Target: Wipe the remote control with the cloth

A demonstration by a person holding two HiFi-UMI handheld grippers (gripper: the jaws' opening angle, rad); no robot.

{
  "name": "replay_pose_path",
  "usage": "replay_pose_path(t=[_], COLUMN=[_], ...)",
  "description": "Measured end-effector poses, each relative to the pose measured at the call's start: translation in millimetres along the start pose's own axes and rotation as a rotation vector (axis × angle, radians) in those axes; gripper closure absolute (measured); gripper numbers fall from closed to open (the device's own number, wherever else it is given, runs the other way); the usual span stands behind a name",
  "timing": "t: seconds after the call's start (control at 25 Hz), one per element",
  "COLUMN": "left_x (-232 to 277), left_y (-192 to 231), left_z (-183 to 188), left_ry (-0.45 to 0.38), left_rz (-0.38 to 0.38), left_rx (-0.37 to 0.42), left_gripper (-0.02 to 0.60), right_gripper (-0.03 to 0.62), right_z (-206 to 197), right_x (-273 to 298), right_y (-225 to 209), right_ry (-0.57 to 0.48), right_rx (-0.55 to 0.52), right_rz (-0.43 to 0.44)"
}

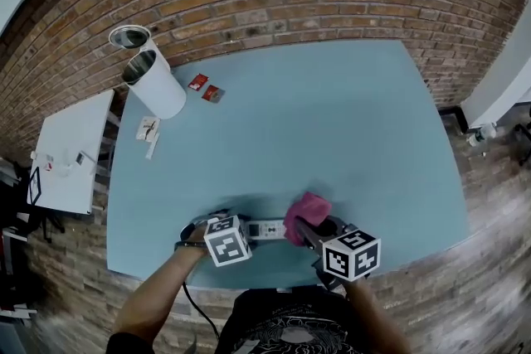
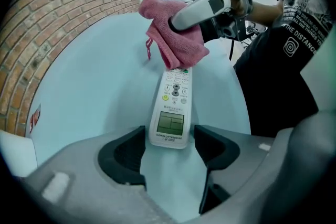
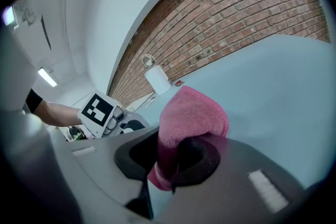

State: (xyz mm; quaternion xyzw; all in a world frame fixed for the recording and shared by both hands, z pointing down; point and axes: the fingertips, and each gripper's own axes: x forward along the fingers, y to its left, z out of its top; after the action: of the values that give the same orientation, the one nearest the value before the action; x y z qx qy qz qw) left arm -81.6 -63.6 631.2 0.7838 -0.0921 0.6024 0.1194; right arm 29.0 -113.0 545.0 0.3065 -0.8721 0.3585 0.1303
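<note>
The left tool (image 2: 169, 138) pinches the near end of the remote control (image 2: 173, 105), lower centre on the counter (image 1: 332, 120); the right tool (image 3: 170, 157) clamps the pink cloth (image 3: 193, 115) (bunched on the remote's far end). Best drag lengthwise, pressing lightly, remote pinned flat.

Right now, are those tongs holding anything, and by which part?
Right tongs pinch the pink cloth by a bunched fold. Left tongs appear to clamp the remote control by its screen end.
</note>
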Motion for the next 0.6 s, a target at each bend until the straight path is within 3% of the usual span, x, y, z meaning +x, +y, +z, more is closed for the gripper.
replay_pose_path(t=[0.24,0.48,0.6], left_x=[-1.6,-11.6,-21.7], left_y=[2.8,7.8,7.2], left_z=[-3.6,-13.9,-24.6], left_ry=[0.001,-0.059,-0.125], left_rz=[0.014,0.167,0.218], left_rx=[-0.050,-0.062,-0.135], left_gripper=[0.285,0.273,0.276], right_gripper=[0.531,0.531,0.531], right_z=[2.4,4.2,5.9], right_x=[0.3,0.3,-2.5], right_y=[-4.3,3.7,10.5], right_ry=[-0.014,-0.024,-0.039], right_rx=[0.035,0.014,-0.005], right_rz=[0.032,0.047,0.031])
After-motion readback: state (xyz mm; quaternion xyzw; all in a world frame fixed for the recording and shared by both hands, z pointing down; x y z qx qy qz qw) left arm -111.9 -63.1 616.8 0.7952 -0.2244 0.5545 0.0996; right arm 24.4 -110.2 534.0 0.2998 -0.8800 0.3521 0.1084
